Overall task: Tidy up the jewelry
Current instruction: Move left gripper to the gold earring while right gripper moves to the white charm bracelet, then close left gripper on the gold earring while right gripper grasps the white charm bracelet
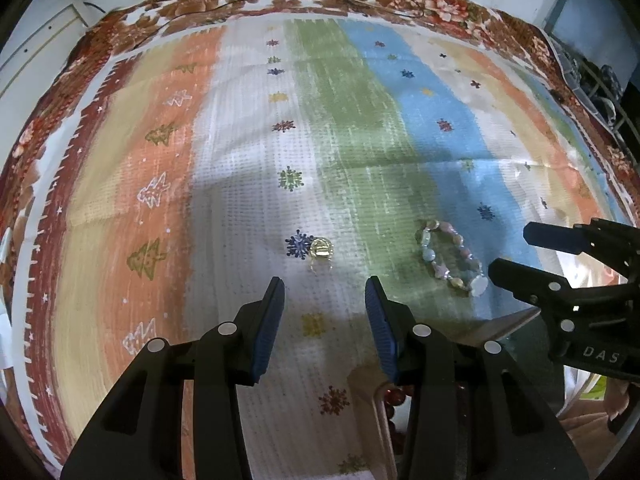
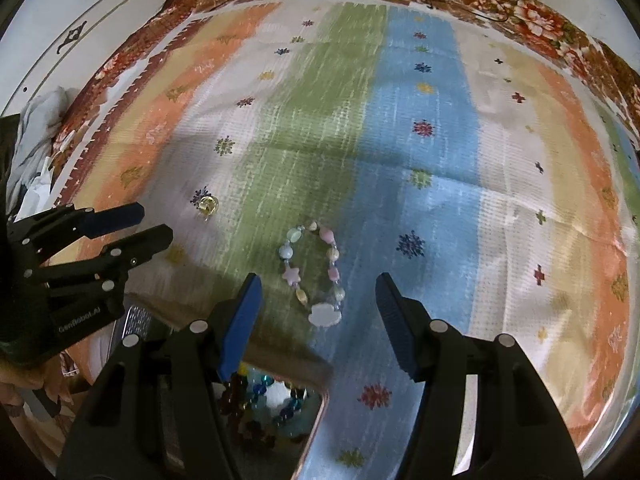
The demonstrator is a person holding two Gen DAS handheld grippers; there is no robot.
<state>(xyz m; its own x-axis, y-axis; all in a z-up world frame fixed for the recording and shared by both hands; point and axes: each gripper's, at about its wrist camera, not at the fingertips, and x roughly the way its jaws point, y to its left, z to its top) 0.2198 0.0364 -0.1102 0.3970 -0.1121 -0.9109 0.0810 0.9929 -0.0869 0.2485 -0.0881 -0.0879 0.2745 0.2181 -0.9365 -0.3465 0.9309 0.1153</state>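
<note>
A pastel bead bracelet (image 2: 314, 274) lies on the striped cloth just ahead of my right gripper (image 2: 318, 294), which is open and empty above it. The bracelet also shows in the left wrist view (image 1: 452, 258). A small yellowish ring (image 1: 321, 249) lies on the cloth ahead of my left gripper (image 1: 325, 294), which is open and empty. The ring shows in the right wrist view (image 2: 209, 203) too. A jewelry box (image 2: 280, 404) with several coloured bead pieces sits below the right gripper, partly hidden by its fingers.
The striped cloth (image 1: 344, 128) with a floral border covers the table. The right gripper (image 1: 560, 276) shows at the right of the left wrist view; the left gripper (image 2: 100, 236) shows at the left of the right wrist view. The box edge (image 1: 372, 400) lies under the left gripper.
</note>
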